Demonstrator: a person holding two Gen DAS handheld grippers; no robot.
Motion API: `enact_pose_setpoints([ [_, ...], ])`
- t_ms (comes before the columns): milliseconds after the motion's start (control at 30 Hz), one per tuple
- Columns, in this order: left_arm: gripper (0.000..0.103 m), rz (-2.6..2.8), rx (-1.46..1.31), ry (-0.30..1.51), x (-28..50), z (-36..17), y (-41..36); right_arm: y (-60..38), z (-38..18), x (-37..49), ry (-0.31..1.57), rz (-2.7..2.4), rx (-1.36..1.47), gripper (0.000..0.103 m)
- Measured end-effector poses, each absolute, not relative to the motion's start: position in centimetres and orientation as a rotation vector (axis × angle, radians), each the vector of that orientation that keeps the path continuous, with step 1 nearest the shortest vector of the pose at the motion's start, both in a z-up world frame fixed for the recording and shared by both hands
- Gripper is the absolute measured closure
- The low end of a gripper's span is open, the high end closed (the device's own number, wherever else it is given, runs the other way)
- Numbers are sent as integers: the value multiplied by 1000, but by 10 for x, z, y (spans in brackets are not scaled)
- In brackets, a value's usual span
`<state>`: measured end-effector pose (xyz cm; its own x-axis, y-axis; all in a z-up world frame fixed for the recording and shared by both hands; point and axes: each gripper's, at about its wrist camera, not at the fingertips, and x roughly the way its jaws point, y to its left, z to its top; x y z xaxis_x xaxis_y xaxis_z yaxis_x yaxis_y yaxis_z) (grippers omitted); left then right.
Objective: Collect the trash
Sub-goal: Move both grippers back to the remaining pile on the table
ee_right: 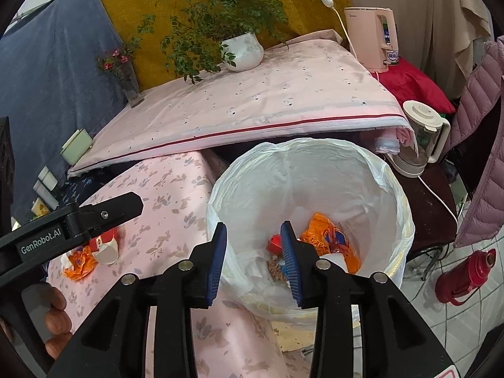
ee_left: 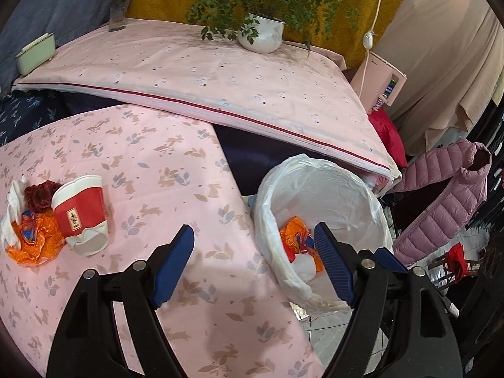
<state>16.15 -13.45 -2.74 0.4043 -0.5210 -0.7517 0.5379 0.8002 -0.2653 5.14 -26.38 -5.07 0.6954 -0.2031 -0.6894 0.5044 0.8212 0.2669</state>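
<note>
On the pink rabbit-print tablecloth [ee_left: 176,163] at the left lies a red and white paper cup [ee_left: 80,214] on its side. Beside it are an orange wrapper [ee_left: 31,247], a white tissue [ee_left: 11,214] and a dark red scrap [ee_left: 39,193]. My left gripper [ee_left: 253,236] hangs open and empty between this pile and the bin. The bin [ee_right: 299,145] has a white liner and holds an orange wrapper [ee_right: 329,236], a red piece [ee_right: 274,242] and crumpled paper. My right gripper [ee_right: 253,229] is open above the bin's near rim, with nothing between its fingers.
The raised pink bedding behind carries a potted plant [ee_right: 242,50] and a flower vase [ee_right: 127,78]. A pink kettle [ee_right: 371,37], a white jug [ee_right: 422,138], a red thermos [ee_right: 466,275] on the tiled floor and a pink quilted jacket [ee_left: 447,195] crowd the right side.
</note>
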Motion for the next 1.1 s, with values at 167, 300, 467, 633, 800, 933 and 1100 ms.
enact_pose_setpoints([
  [167, 29, -639, 1, 939, 166, -29, -114, -246, -48, 62, 704, -383, 444, 63],
  [300, 29, -612, -15, 939, 171, -31, -95, -231, -48, 71, 714, -358, 430, 63],
  [467, 29, -570, -37, 938, 178, -34, -69, -210, -48, 82, 726, -325, 404, 62],
  [633, 29, -509, -70, 940, 186, -40, -36, -189, -47, 93, 734, -291, 374, 60],
  [800, 25, -440, -99, 946, 197, -47, -1, -164, -46, 105, 746, -250, 347, 59],
  [933, 24, -381, -130, 951, 207, -53, 31, -144, -47, 117, 759, -215, 325, 59],
  [1100, 24, -320, -146, 951, 217, -59, 71, -112, -49, 135, 779, -163, 295, 58],
])
